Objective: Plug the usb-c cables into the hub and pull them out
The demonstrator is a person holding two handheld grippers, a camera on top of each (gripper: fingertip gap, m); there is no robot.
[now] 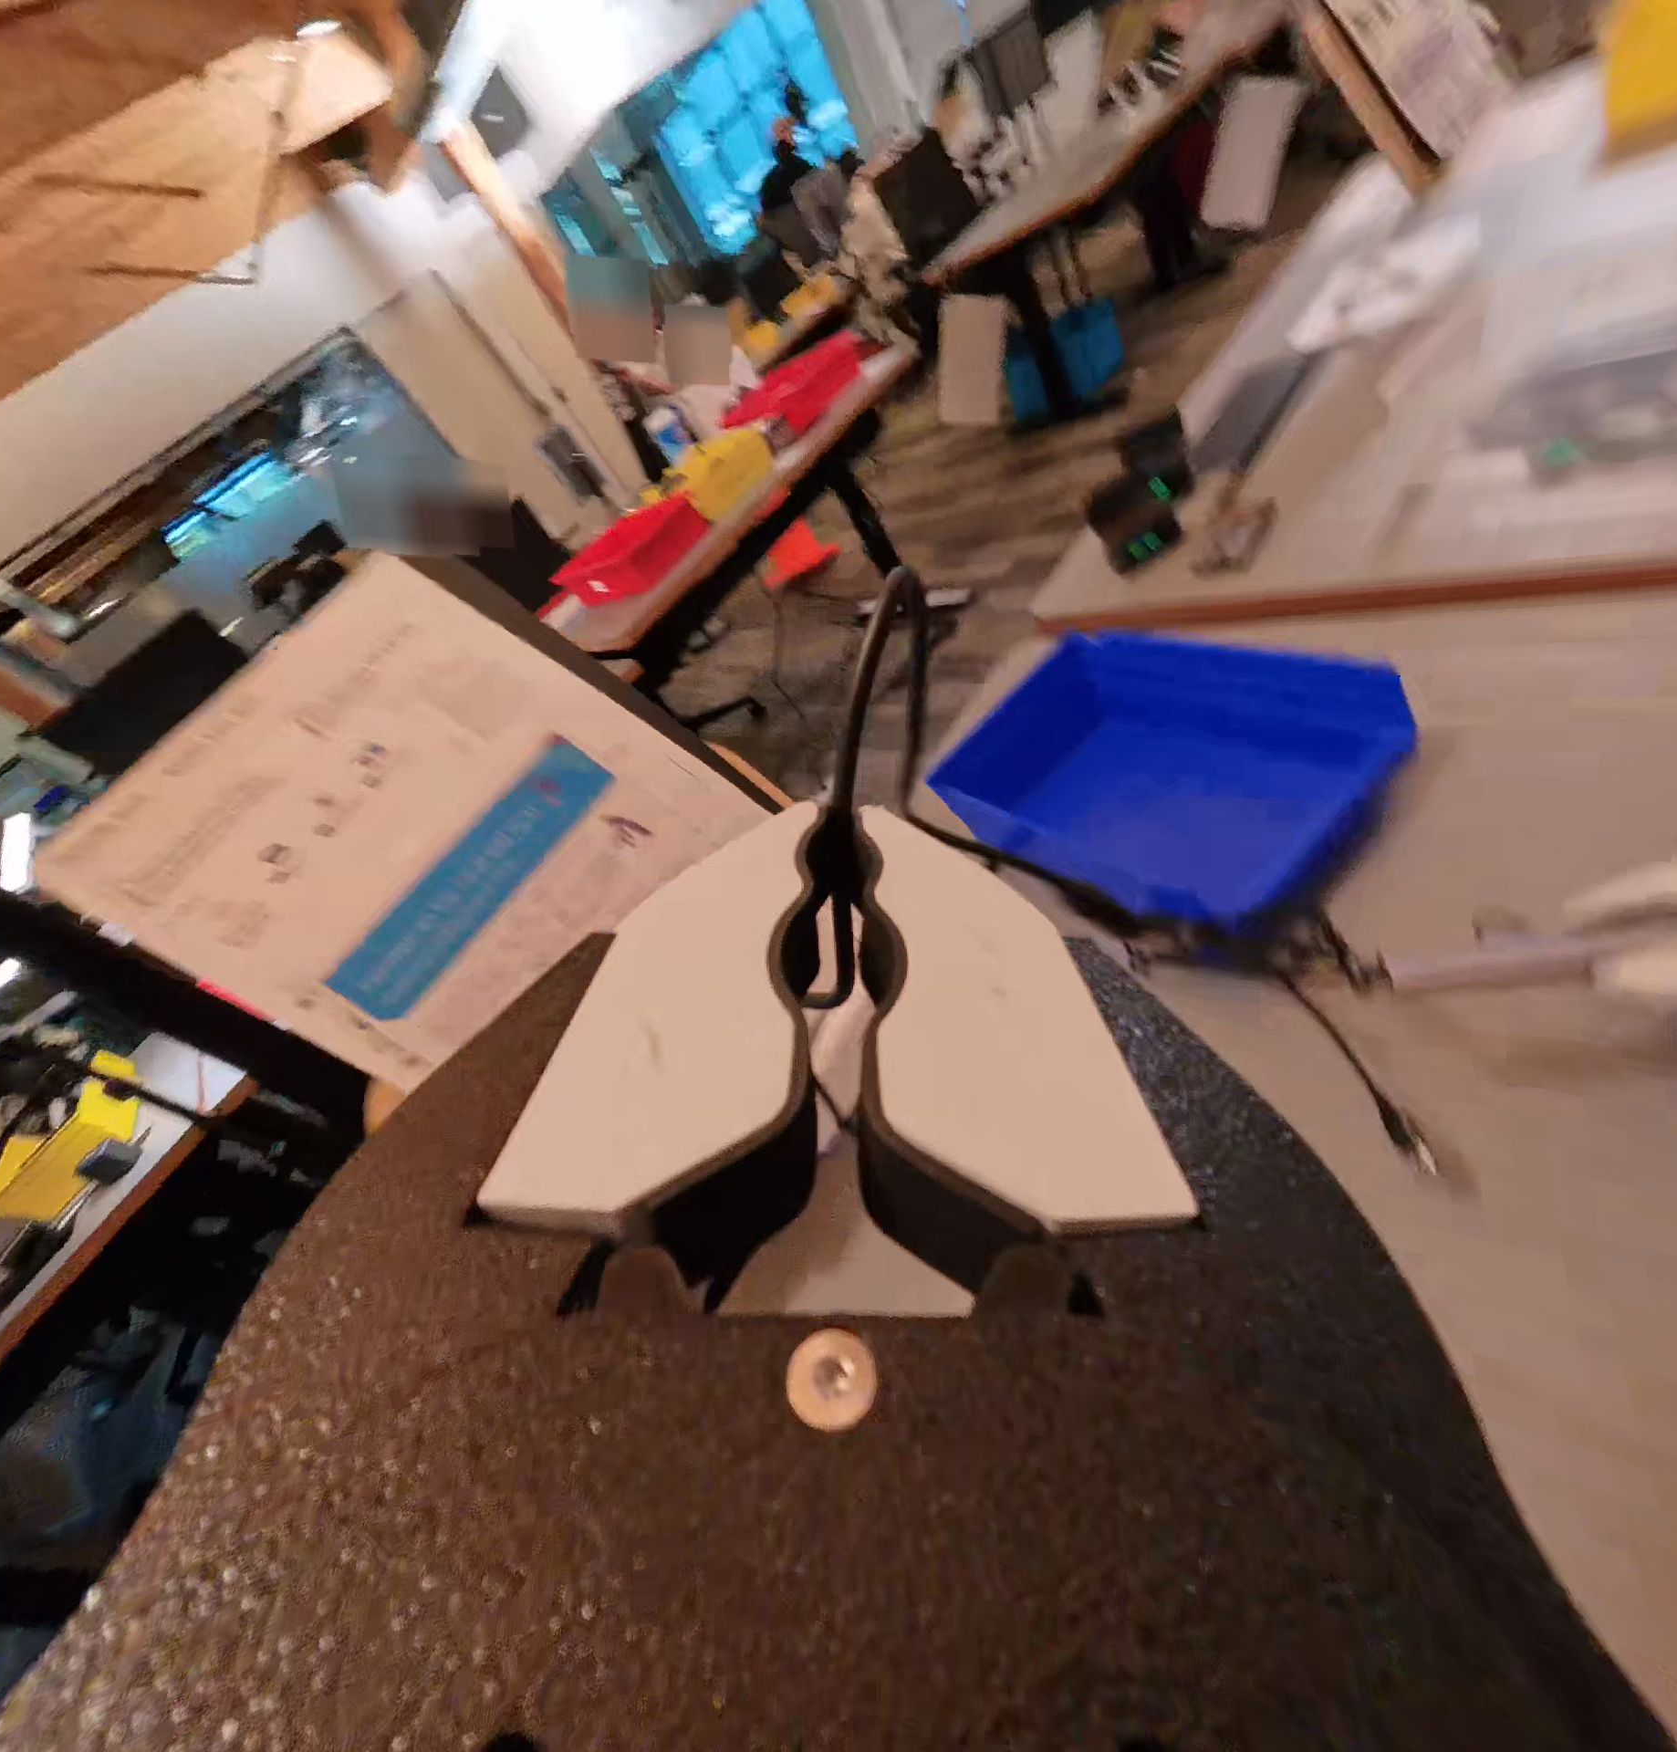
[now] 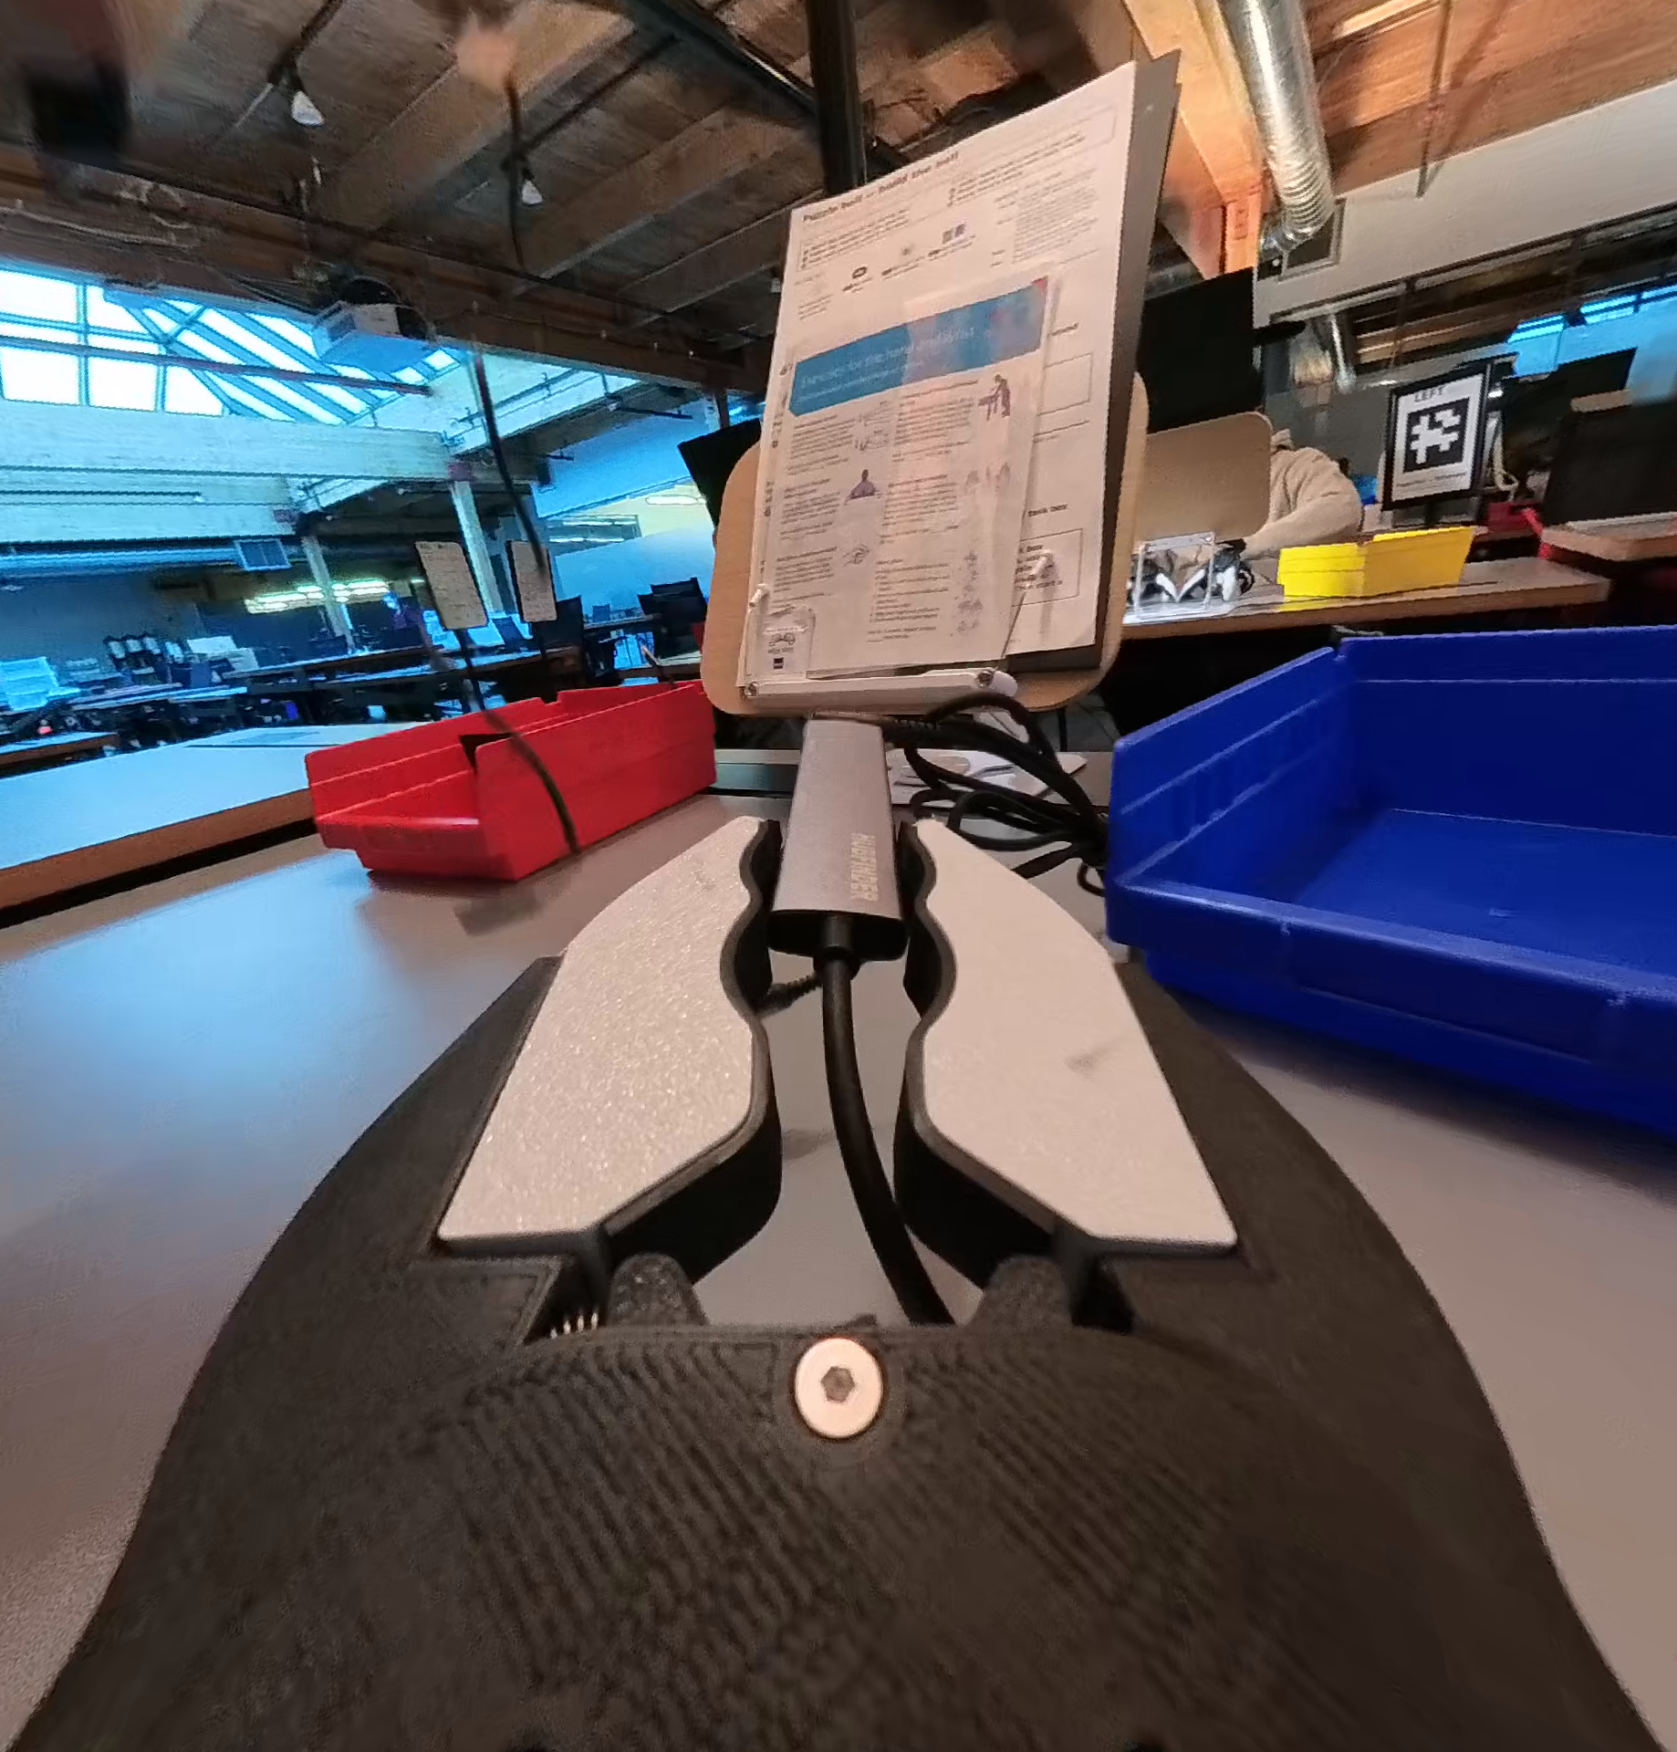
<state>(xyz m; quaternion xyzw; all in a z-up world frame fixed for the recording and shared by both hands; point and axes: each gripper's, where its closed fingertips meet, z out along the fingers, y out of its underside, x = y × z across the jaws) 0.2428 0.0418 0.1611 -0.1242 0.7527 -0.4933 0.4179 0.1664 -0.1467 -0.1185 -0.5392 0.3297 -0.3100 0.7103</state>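
Hub: grey bar hub (image 2: pixel 839 834) lies flat on the grey table (image 2: pixel 200 995), long axis pointing away from the right wrist camera, its own black lead (image 2: pixel 858 1119) trailing back between the fingers.
Right gripper: right gripper (image 2: pixel 839 853) is closed down onto the near end of the hub, one finger pressed on each long side, pinning it to the table.
Left gripper: left gripper (image 1: pixel 839 853) is pinched nearly shut on a thin black usb-c cable (image 1: pixel 873 683); the cable loops up out of the fingertips and runs off toward the blue bin (image 1: pixel 1185 777).
Plug end: cannot tell where this cable's connector sits; left wrist view is smeared with motion.
Other cable: a second black cable end (image 1: pixel 1403 1133) lies loose on the table, well apart from the left gripper.
Surroundings: blue bin just right of the hub, red bin (image 2: pixel 512 796) to its left, paper stand (image 2: pixel 939 427) behind it.
Step in hand: by my read, hub braced, cable gripped and up in the air, so either carrying toward a port or just pulled free.
Next move: likely calls for finding the connector, squaring it to a hub port, and keeping the right grip firm against the push or pull.
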